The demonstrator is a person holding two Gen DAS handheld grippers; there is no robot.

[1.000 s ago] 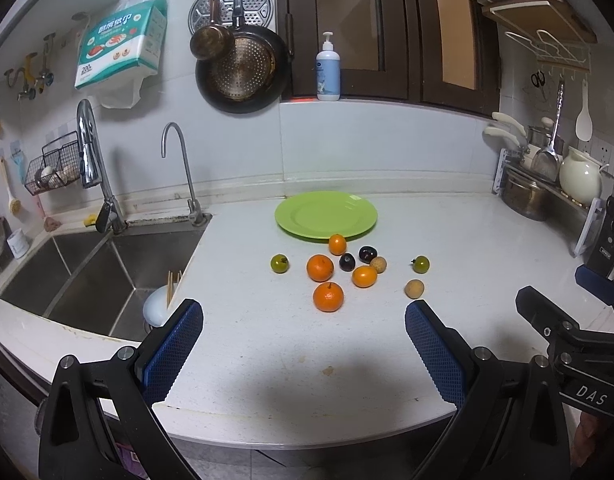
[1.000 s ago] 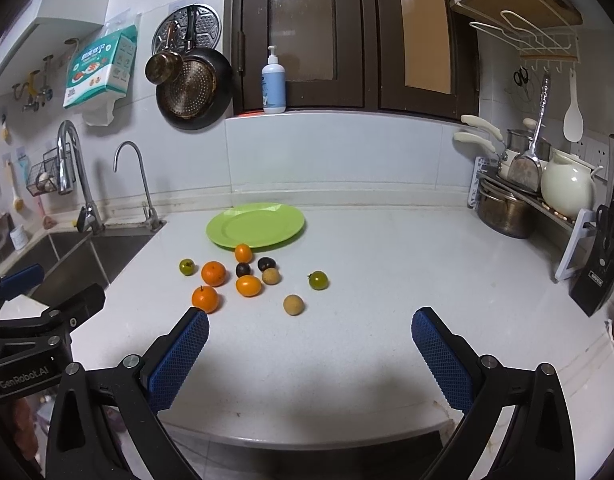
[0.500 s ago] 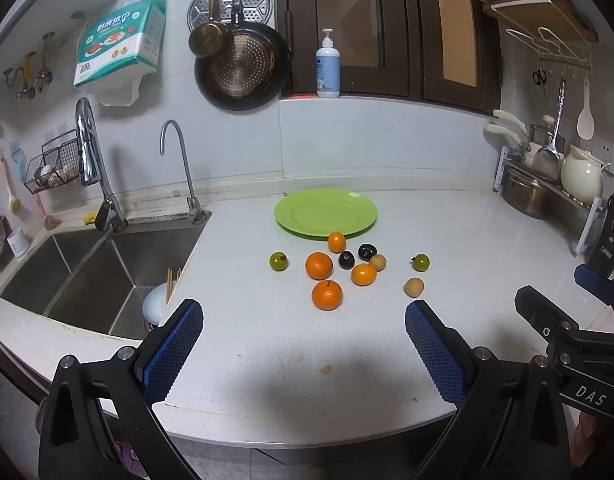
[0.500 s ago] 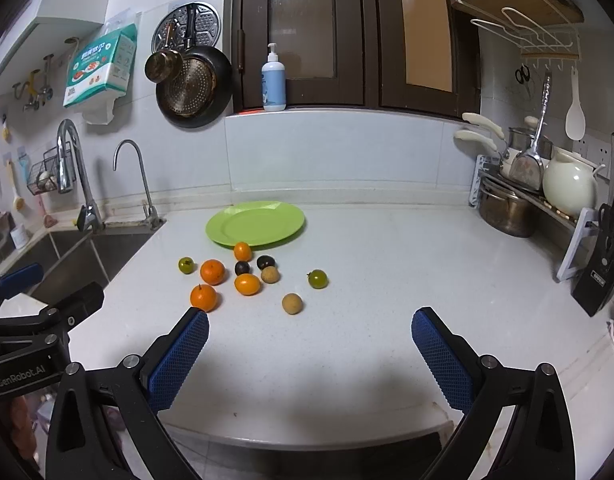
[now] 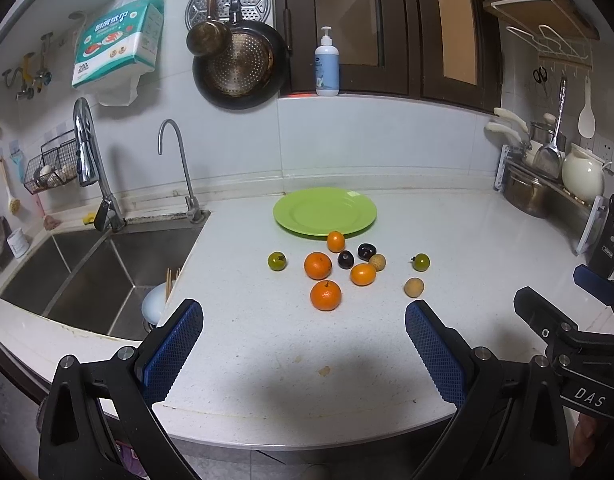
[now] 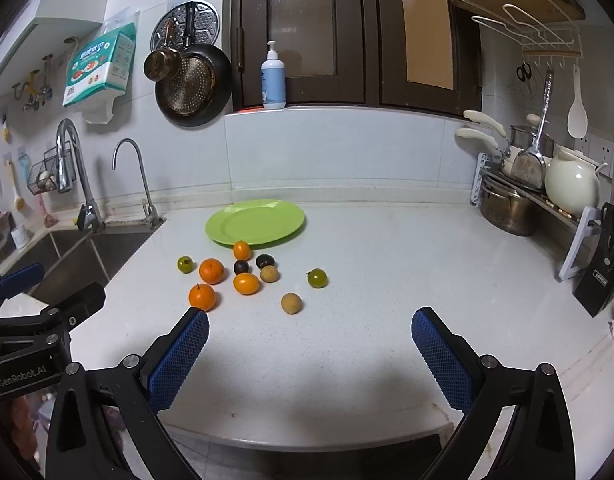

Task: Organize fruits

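Several small fruits lie loose on the white counter in front of an empty green plate (image 5: 325, 211) (image 6: 255, 221). Nearest to me is an orange mandarin (image 5: 325, 295) (image 6: 202, 297), with a second one (image 5: 317, 265) behind it. Two green fruits (image 5: 277, 261) (image 5: 421, 262) flank the cluster, two dark plums (image 5: 366, 251) sit near its middle, and a tan longan (image 5: 413, 287) (image 6: 291, 303) lies apart at the right. My left gripper (image 5: 303, 322) hovers open over the counter's front, short of the fruits. My right gripper (image 6: 310, 330) is open too, empty, right of the fruits.
A steel double sink (image 5: 87, 276) with two taps (image 5: 179, 168) opens at the left, a pale bowl (image 5: 155, 306) inside it. A dish rack with a pot (image 6: 507, 212) and a white jug (image 6: 571, 188) lines the right wall. A knife block (image 6: 601, 276) stands near the right edge.
Both grippers have drifted slightly forward, so the fruits and plate sit a little nearer in both views. Nothing was grasped and the fruits have not moved.
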